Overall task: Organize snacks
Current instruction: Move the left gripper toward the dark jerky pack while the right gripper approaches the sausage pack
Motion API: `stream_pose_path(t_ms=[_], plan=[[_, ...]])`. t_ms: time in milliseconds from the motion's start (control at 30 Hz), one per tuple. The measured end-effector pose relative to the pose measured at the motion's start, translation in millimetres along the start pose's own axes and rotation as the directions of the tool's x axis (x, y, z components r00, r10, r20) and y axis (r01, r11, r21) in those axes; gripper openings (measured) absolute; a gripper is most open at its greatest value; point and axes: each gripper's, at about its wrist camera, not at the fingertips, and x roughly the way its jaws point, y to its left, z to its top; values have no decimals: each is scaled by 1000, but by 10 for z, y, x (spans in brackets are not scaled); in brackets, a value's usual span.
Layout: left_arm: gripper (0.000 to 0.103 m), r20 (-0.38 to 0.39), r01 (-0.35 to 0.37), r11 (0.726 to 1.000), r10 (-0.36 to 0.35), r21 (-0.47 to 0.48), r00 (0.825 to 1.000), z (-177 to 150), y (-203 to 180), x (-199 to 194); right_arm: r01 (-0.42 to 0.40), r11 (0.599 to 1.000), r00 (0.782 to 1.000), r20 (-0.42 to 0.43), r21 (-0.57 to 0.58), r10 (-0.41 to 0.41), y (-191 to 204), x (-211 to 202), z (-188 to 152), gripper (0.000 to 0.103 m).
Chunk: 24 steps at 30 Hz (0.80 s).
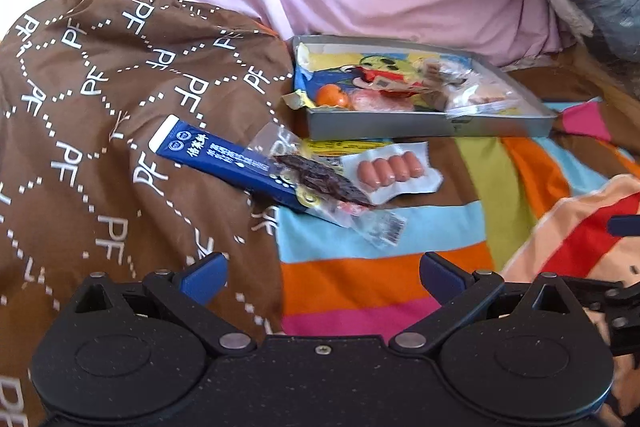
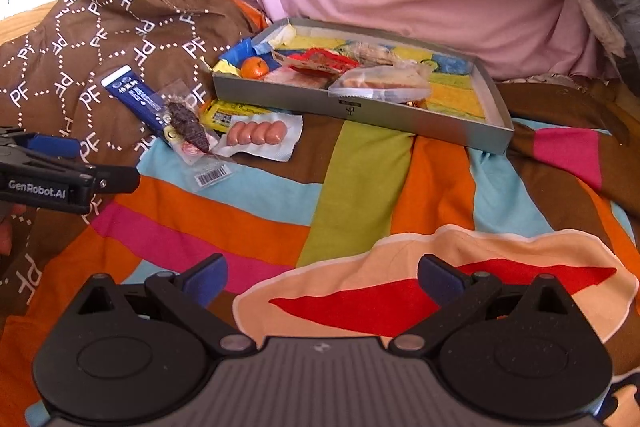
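Hovering over the striped blanket [image 1: 380, 239], the left gripper [image 1: 322, 277] was spread wide and gripped nothing. Just ahead of its fingers lay a small pile of snacks: a blue stick packet [image 1: 216, 163], a clear pack of dark dried meat [image 1: 320, 181] lying across it, a sealed pack of four small sausages [image 1: 390, 169] and a yellow packet [image 1: 344, 146] half hidden beneath. Beyond them sat the grey tray [image 1: 432, 127], holding a tangerine [image 1: 334, 95] and several wrapped snacks. The right gripper [image 2: 322, 277], likewise spread and empty, hung over the blanket with the tray [image 2: 360, 107] farther ahead and the pile off to its left.
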Motion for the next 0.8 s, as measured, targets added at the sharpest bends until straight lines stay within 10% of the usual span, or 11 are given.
stream_pose_path(t_ms=[567, 800], plan=[[101, 34, 23, 998, -21, -54, 999, 165, 115, 412, 49, 987, 999, -1, -152, -50, -81, 444, 395, 103], [101, 111, 38, 997, -31, -62, 993, 180, 172, 410, -88, 968, 995, 16, -236, 94, -64, 847, 629, 103]])
